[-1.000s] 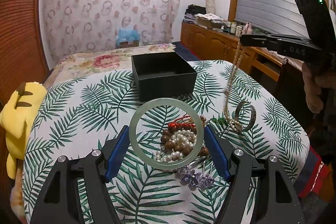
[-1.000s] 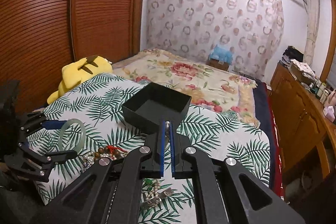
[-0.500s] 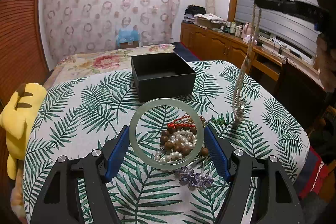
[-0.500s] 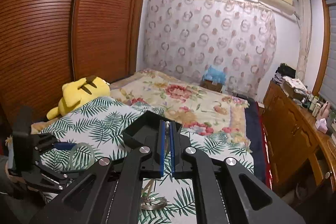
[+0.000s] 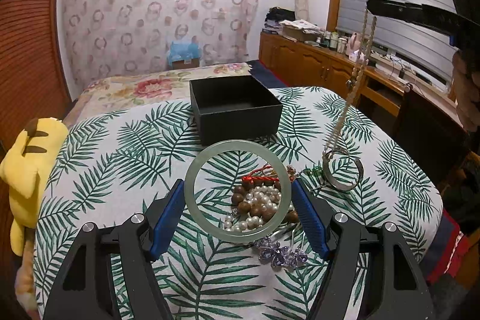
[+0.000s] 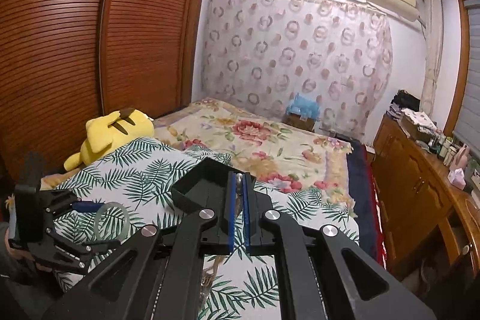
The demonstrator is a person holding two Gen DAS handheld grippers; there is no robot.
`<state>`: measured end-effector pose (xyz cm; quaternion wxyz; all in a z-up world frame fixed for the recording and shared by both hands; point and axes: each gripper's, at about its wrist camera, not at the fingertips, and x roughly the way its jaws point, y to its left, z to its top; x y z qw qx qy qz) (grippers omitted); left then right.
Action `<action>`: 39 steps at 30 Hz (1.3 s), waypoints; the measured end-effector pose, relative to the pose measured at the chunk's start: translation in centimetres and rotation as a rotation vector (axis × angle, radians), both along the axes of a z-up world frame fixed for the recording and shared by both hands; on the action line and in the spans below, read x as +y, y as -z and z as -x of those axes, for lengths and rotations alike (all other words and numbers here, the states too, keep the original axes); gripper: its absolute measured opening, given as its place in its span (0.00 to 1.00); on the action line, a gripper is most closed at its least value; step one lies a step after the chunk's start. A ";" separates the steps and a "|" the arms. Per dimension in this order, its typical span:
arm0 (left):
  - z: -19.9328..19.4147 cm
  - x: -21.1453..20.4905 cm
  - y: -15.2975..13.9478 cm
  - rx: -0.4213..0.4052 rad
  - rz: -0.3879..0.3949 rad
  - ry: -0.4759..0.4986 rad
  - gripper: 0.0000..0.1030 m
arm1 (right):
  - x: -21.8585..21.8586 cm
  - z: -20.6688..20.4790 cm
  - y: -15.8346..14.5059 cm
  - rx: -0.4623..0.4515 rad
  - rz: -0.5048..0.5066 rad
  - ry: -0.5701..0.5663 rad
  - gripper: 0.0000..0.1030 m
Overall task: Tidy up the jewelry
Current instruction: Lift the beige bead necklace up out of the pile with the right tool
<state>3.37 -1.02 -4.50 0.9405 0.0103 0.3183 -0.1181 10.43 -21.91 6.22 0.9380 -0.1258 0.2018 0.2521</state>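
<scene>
I see the jade bangle [image 5: 237,191] pinched between the blue pads of my left gripper [image 5: 238,212], above the pile of pearls and wooden beads [image 5: 258,207] on the palm-print cloth [image 5: 120,158]. My right gripper [image 6: 238,194] is pressed together on a beaded chain [image 5: 358,71] – its silver ring [image 5: 342,171] hangs near the black box [image 5: 235,110]

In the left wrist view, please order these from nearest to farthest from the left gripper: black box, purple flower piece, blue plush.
From the left gripper:
1. Purple flower piece, just below its right finger.
2. Black box, ahead at table centre.
3. Blue plush, far back by the curtain.
</scene>
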 end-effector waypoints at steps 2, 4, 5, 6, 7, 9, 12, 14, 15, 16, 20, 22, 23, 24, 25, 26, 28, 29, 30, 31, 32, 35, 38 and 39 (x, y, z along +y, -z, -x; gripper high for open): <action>0.0 0.0 -0.1 -0.001 0.000 0.000 0.66 | -0.1 0.3 -0.3 -0.007 -0.005 0.000 0.05; 0.0 -0.1 -0.1 -0.002 -0.001 0.002 0.66 | -0.2 0.6 -0.8 -0.019 -0.009 0.001 0.05; 0.1 -0.2 -0.1 -0.002 -0.002 0.004 0.66 | -0.3 0.8 -1.1 -0.026 -0.011 0.000 0.05; 0.0 -0.2 -0.1 -0.003 -0.003 0.005 0.66 | -0.4 1.0 -1.3 -0.030 -0.012 0.000 0.05; 0.1 -0.3 -0.1 -0.003 -0.004 0.006 0.66 | -0.4 1.2 -1.5 -0.034 -0.011 -0.001 0.05; 0.1 -0.3 -0.2 -0.003 -0.004 0.007 0.66 | -0.4 1.6 -1.8 -0.041 -0.008 -0.005 0.05; 0.1 -0.4 -0.2 -0.004 -0.005 0.007 0.66 | -0.3 2.1 -1.9 -0.047 -0.001 -0.013 0.05; 0.1 -0.4 -0.2 -0.004 -0.005 0.007 0.66 | -0.3 2.4 -2.0 -0.049 0.002 -0.016 0.05; 0.1 -0.4 -0.2 -0.004 -0.005 0.007 0.66 | -0.3 2.6 -2.0 -0.050 0.003 -0.018 0.05; 0.1 -0.4 -0.2 -0.004 -0.005 0.007 0.66 | -0.3 2.6 -2.1 -0.050 0.003 -0.019 0.05; 0.1 -0.4 -0.3 -0.005 -0.004 0.007 0.66 | -0.6 3.1 -1.3 -0.028 0.006 -0.023 0.05; 0.0 -0.4 -0.2 -0.004 -0.005 0.005 0.66 | -0.8 3.4 -0.8 -0.017 0.011 -0.026 0.05; 0.0 -0.4 -0.3 -0.004 -0.004 0.005 0.66 | -0.7 3.5 -0.6 -0.014 0.013 -0.026 0.05; 0.0 -0.4 -0.3 -0.004 -0.003 0.005 0.66 | -0.8 3.6 -0.4 -0.011 0.015 -0.025 0.05; 0.1 -0.4 -0.4 -0.005 -0.002 0.005 0.66 | -0.8 3.7 -0.3 -0.010 0.016 -0.025 0.05; 0.1 -0.4 -0.4 -0.005 -0.003 0.006 0.66 | -0.8 3.7 -0.3 -0.008 0.018 -0.022 0.05; 0.1 -0.4 -0.4 -0.004 -0.004 0.006 0.66 | -1.0 3.8 -0.3 -0.011 0.017 -0.017 0.05; 0.1 -0.4 -0.5 -0.005 -0.005 0.007 0.66 | -1.0 3.9 -0.4 -0.013 0.016 -0.016 0.05; 0.1 -0.4 -0.5 -0.005 -0.006 0.007 0.66 | -1.1 4.1 -0.5 -0.018 0.015 -0.015 0.05; 0.1 -0.4 -0.6 -0.006 -0.007 0.008 0.66 | -1.1 4.2 -0.7 -0.024 0.014 -0.013 0.05; 0.1 -0.4 -0.6 -0.006 -0.008 0.008 0.66 | -1.1 4.2 -0.8 -0.026 0.013 -0.012 0.05; 0.1 -0.4 -0.6 -0.005 -0.006 0.007 0.66 | -1.2 4.4 -1.1 -0.038 0.013 -0.010 0.05; 0.1 -0.4 -0.6 -0.005 -0.006 0.007 0.66 | -1.3 4.4 -1.6 -0.052 0.012 -0.003 0.05; 0.1 -0.4 -0.6 -0.005 -0.006 0.007 0.66 | -1.4 4.3 -1.7 -0.057 0.011 0.000 0.05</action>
